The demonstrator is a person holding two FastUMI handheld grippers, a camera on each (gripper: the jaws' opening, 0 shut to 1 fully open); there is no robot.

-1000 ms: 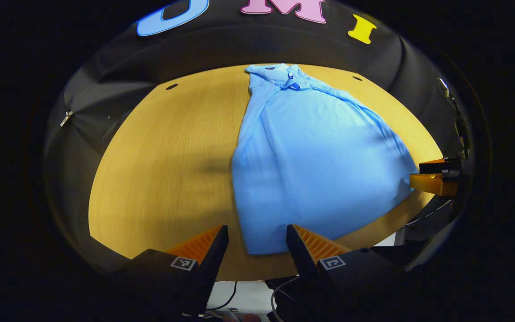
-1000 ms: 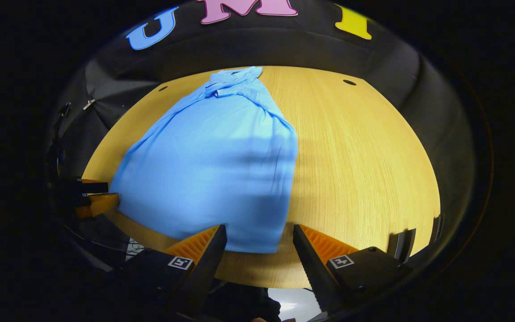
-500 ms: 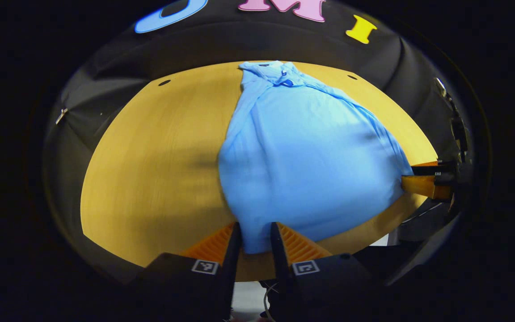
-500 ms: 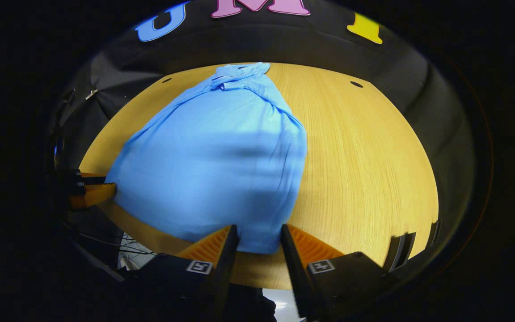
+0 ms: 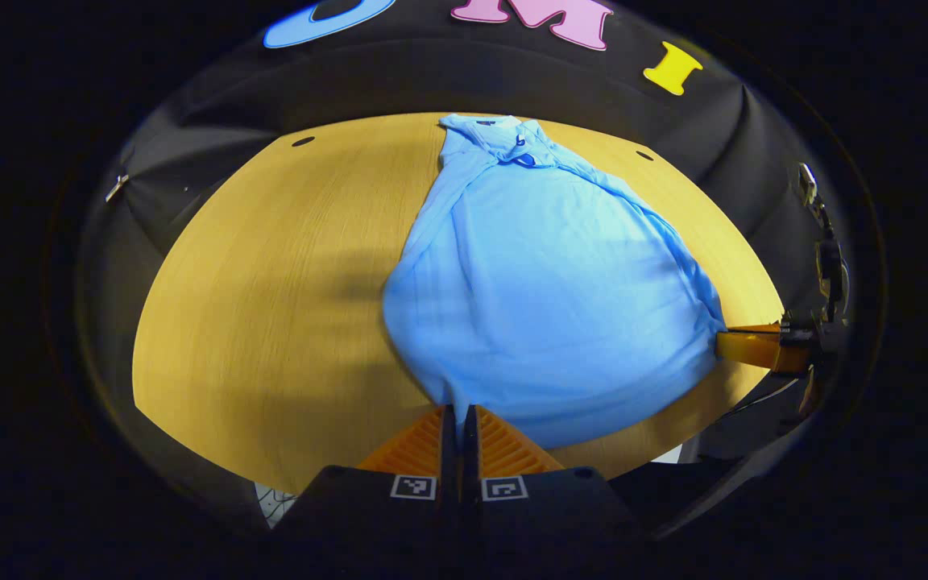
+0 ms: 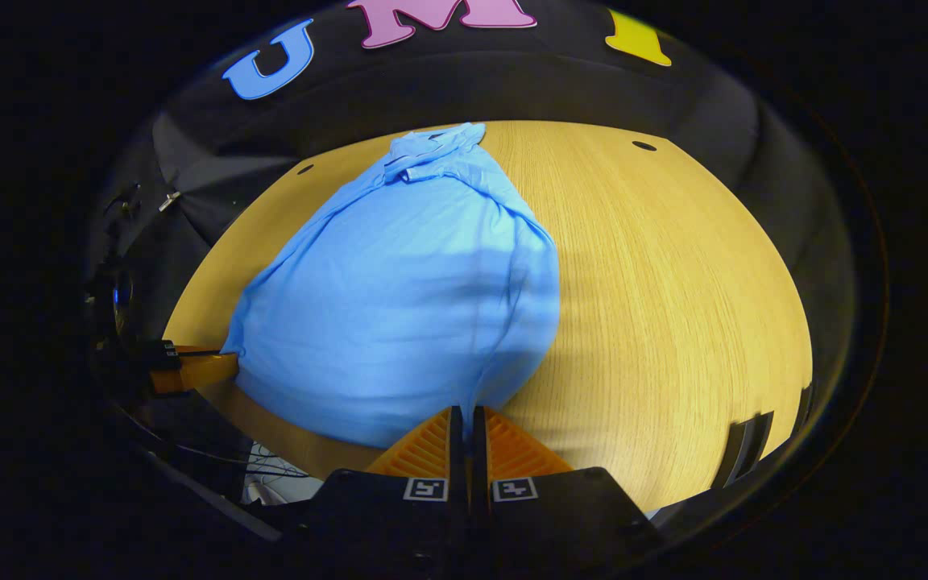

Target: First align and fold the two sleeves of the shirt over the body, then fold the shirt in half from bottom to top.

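A light blue shirt (image 5: pixel 544 282) lies lengthwise on the wooden table (image 5: pixel 271 282), collar at the far end, sleeves folded in over the body. My left gripper (image 5: pixel 457 411) is shut on the shirt's near left hem corner. My right gripper (image 6: pixel 464 412) is shut on the near right hem corner of the shirt (image 6: pixel 408 290). In the left gripper view the right gripper (image 5: pixel 726 342) shows at the shirt's right corner; in the right gripper view the left gripper (image 6: pixel 226 364) shows at its left corner. The hem between the two corners is pulled taut and slightly raised.
The table (image 6: pixel 673 282) has bare wood to either side of the shirt, with small round holes (image 5: pixel 303 142) (image 6: pixel 644 146) near its far corners. Black cloth walls stand behind and beside the table. Cables hang below the table's near edge (image 6: pixel 271 471).
Both grippers went from open to shut, closing on the shirt's near hem corners. The hem has bunched toward the fingers and drawn up a little.
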